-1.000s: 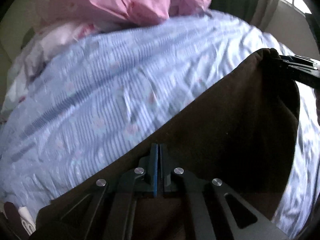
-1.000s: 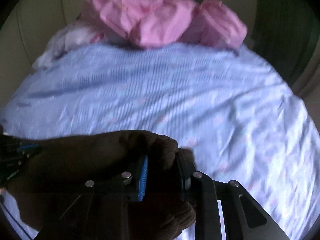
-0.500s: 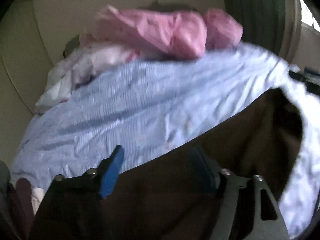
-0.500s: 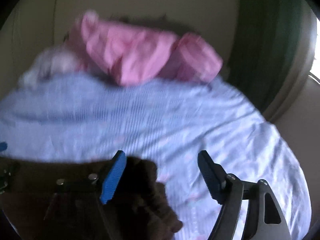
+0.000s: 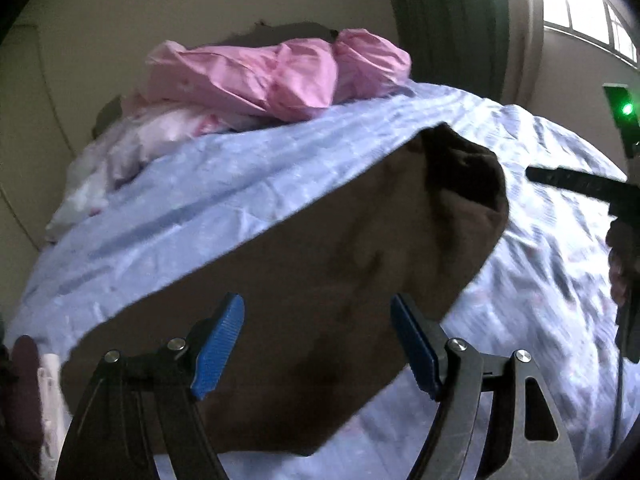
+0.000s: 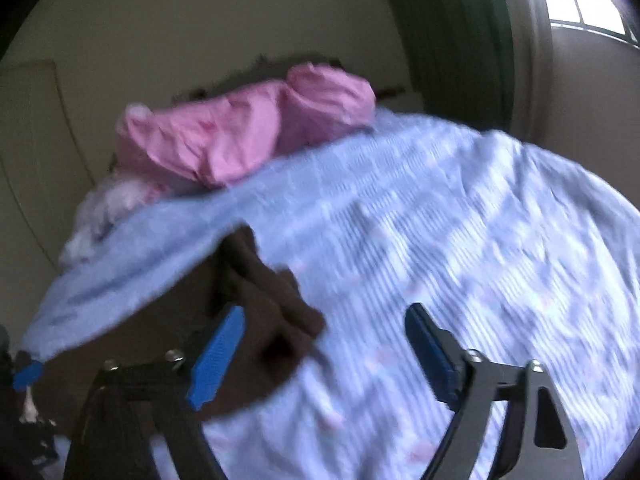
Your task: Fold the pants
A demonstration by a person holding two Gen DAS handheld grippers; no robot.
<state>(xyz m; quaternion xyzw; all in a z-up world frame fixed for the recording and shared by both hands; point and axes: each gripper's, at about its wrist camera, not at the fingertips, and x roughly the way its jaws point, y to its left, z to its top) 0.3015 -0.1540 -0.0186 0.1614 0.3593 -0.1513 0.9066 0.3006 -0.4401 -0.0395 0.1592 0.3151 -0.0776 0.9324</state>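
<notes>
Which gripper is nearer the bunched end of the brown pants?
Right. The right gripper hangs open beside the bunched end of the brown pants; the left gripper is open over the flat part.

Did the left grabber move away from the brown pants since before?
Yes. The left gripper has let go, its jaws now open, and backed off: more of the brown pants and wall above the pink bedding shows.

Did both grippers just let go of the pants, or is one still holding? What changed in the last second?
Both let go. The left gripper and right gripper, clamped on the brown pants a second ago, have just opened their jaws and drawn back; no pad touches the cloth. The pants now lie folded on the blue striped sheet. The sheet and the pink bedding at the far end are unchanged.
</notes>
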